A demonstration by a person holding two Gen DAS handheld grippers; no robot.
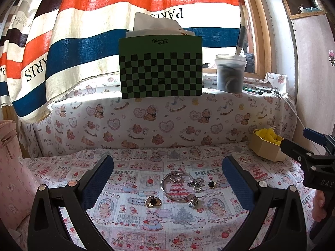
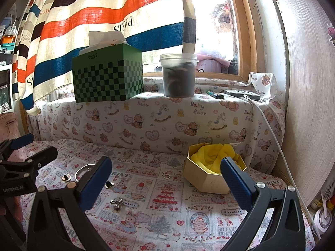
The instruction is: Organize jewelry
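Several jewelry pieces lie on the printed cloth between my left gripper's open fingers: a silver bangle with a ring inside it, a rhinestone brooch, a black flower earring, a gold heart with a black stone and a silver charm. A gold hexagonal box lined with yellow cloth sits at the right. My right gripper hovers open and empty in front of it. A small ring lies just left of the box. The bangle is partly hidden behind the right gripper's left finger.
On the covered ledge behind stand a green checkered tissue box, a lidded plastic jar, a lighter and a flat device with a white cable. A pink bag is at the left, a wood panel at the right.
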